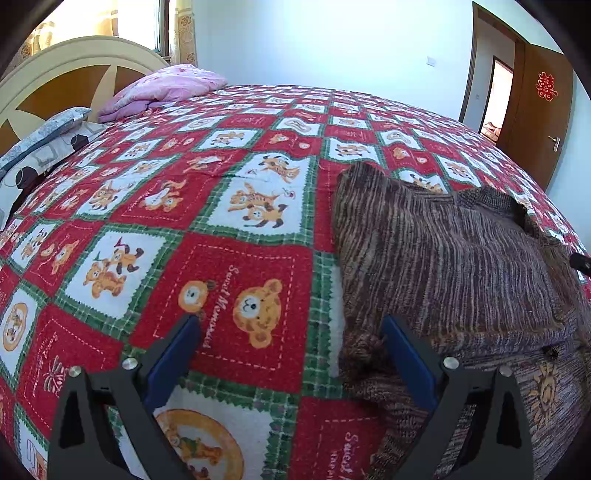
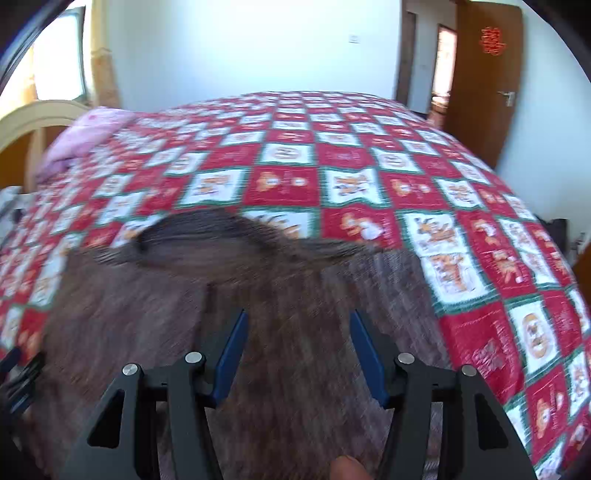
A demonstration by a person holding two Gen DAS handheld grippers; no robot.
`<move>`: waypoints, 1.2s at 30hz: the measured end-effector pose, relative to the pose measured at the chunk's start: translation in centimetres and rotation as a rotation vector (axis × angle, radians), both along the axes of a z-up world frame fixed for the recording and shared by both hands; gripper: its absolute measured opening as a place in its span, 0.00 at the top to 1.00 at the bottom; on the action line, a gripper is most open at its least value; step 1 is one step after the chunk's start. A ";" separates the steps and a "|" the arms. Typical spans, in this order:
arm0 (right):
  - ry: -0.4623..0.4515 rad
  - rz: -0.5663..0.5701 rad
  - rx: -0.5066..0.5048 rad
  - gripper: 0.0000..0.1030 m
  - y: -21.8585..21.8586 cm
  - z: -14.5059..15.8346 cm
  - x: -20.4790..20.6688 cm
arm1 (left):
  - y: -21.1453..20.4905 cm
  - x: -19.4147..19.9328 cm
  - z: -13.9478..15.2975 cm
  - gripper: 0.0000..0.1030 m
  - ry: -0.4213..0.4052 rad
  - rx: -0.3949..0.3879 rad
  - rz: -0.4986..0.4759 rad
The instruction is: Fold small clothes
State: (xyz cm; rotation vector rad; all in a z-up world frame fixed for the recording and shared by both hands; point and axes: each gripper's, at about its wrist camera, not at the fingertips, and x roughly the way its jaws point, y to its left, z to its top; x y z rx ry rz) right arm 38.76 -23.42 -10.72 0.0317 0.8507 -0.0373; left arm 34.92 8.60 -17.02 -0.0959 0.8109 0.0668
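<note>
Lying just right of the open left tool (image 1: 291, 325), the sweater (image 1: 443, 254).

Left gripper (image 1: 291, 328) jaws gape beside the brown sweater (image 1: 443, 258) (folded) on the bedspread (image 1: 221, 147).

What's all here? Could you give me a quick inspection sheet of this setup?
Surface: bed with a red, green and white bear-print blanket.
Job's things: brown striped knit sweater, partly folded, lying on the blanket.
Clutter: pink quilt and patterned pillow by the headboard.
Grippers: left gripper open wide, one finger over the sweater's edge, holding nothing; right gripper open above the sweater, picture blurred.
Cables: nothing seen.
Surroundings: white wall, curtained window, open wooden door bearing a red paper ornament.
</note>
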 end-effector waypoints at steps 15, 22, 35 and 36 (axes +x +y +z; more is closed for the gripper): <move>0.078 0.208 0.206 1.00 4.8 -2.8 -4.4 | 0.5 -0.4 0.2 0.01 -0.029 -0.044 -0.007; 0.035 0.251 0.157 0.99 4.6 -1.8 -6.5 | 0.9 -0.5 0.2 0.00 -0.041 -0.065 -0.011; 0.062 0.270 0.234 0.97 5.1 -3.2 -3.8 | 0.7 -0.4 0.4 0.00 -0.019 -0.051 -0.001; 0.056 0.277 0.227 0.97 5.1 -2.9 -4.3 | 0.7 -0.5 1.1 0.00 -0.028 -0.049 0.005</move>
